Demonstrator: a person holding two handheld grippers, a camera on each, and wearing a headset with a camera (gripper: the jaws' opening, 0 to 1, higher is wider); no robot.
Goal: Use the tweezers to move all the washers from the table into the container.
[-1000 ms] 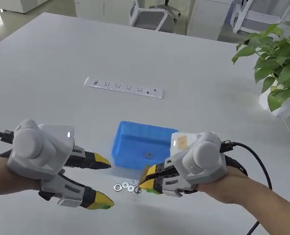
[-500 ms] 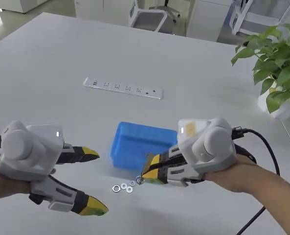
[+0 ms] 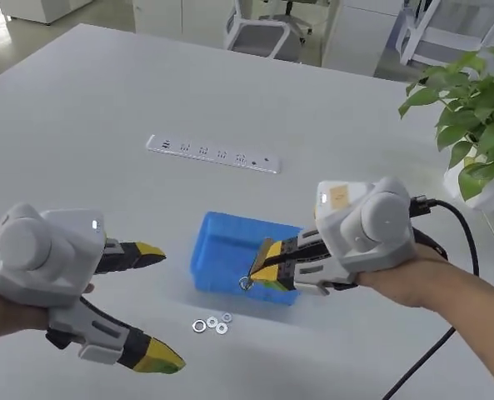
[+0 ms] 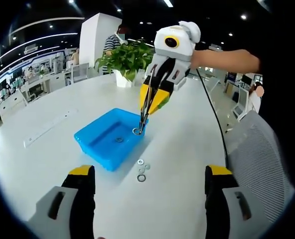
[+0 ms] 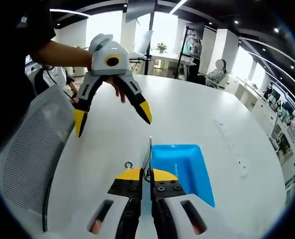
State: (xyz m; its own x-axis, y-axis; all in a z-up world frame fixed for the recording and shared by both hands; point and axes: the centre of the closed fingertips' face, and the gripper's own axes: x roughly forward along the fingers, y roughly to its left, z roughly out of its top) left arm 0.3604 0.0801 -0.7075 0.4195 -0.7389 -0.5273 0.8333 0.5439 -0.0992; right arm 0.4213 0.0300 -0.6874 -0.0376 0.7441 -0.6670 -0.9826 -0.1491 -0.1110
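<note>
Both jaws of the right gripper [image 3: 267,271] are pressed together on the tweezers [image 4: 146,107]. The thin tips pinch a washer [image 4: 137,131] by its edge, so the ring hangs at the near wall of the blue container [image 3: 217,250]. Whether it is already past the rim or just above it is hard to tell from these angles. A second washer [image 4: 119,140] lies on the container's floor. Three loose washers [image 3: 212,322] sit close together on the table [image 3: 105,100], just beside the container's near side. Further out, the left gripper [image 3: 167,307] hovers near those three with its jaws spread wide, holding nothing. The washers look light, stiff and smooth, and they lie flat, so they would likely slip from steel tips. I judge the surest hold to be one tip through the hole and one outside the rim, squeezed gently.
</note>
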